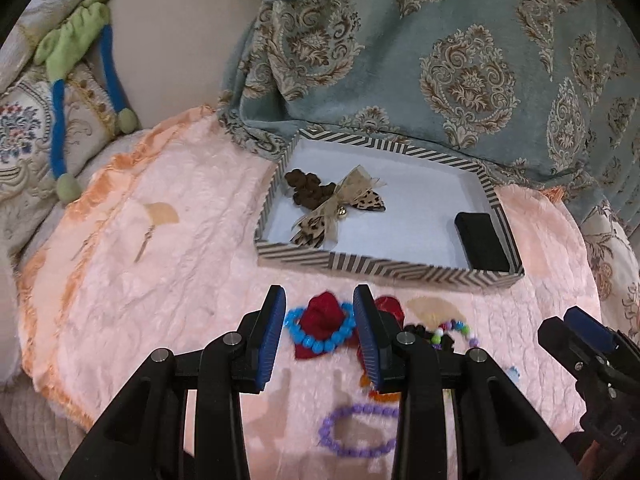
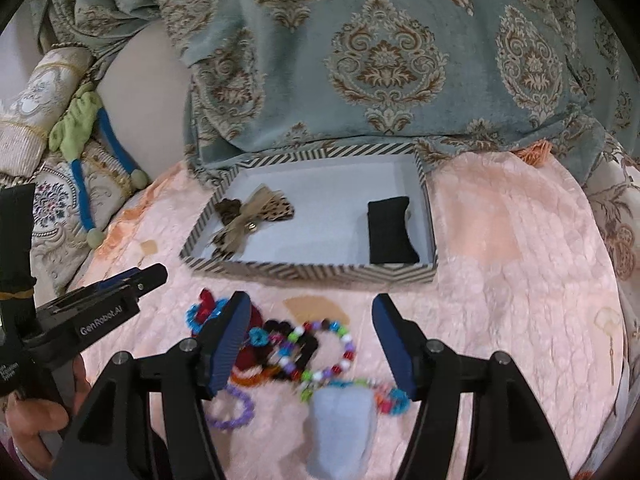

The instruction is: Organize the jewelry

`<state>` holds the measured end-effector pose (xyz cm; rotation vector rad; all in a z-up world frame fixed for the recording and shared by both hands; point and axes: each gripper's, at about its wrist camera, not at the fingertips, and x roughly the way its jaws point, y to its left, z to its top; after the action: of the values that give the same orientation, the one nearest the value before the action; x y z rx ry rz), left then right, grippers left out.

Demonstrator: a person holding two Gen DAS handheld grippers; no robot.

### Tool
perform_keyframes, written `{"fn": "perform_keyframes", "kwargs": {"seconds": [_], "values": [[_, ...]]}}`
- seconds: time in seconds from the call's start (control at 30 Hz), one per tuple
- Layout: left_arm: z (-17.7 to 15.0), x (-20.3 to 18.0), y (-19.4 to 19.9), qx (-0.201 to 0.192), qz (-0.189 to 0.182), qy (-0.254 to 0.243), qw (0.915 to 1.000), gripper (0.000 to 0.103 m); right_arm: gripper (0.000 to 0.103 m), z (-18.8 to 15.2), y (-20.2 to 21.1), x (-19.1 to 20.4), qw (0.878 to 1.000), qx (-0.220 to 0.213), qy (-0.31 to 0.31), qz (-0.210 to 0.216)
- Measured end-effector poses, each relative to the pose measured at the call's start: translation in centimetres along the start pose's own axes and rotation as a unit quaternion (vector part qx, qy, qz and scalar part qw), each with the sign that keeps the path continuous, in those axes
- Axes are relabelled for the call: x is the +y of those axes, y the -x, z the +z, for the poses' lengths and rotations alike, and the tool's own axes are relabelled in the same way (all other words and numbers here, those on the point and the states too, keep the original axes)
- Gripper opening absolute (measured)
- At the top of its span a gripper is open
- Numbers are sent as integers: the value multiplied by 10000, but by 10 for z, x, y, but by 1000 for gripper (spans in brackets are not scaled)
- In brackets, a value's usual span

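A striped box (image 1: 384,270) (image 2: 304,270) lies on the pink cloth, holding a leopard-print bow (image 1: 344,204) (image 2: 248,216), a brown scrunchie (image 1: 308,188) and a black cushion (image 1: 482,240) (image 2: 390,230). In front of it lie a blue bead bracelet (image 1: 320,338) over a red scrunchie (image 1: 324,314), a purple bracelet (image 1: 356,432) (image 2: 234,408), a multicolour bead bracelet (image 2: 324,348) and a light blue cloth piece (image 2: 340,428). My left gripper (image 1: 320,330) is open, its fingers either side of the blue bracelet. My right gripper (image 2: 310,340) is open above the multicolour bracelet.
A teal patterned blanket (image 1: 440,60) (image 2: 380,52) rises behind the box. A green and blue soft toy (image 1: 76,64) (image 2: 86,132) lies on embroidered cushions at the left. The pink cloth (image 1: 160,248) (image 2: 520,260) spreads on both sides of the box.
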<state>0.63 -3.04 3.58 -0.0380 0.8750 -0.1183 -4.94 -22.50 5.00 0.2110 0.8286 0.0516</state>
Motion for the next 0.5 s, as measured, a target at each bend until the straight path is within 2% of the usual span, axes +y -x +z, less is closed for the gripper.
{"fn": "perform_keyframes", "kwargs": {"seconds": [0.5], "values": [[-30, 0, 43, -200, 144, -25, 9997, 18, 71, -30, 42, 22, 9997, -93, 219, 18]]}}
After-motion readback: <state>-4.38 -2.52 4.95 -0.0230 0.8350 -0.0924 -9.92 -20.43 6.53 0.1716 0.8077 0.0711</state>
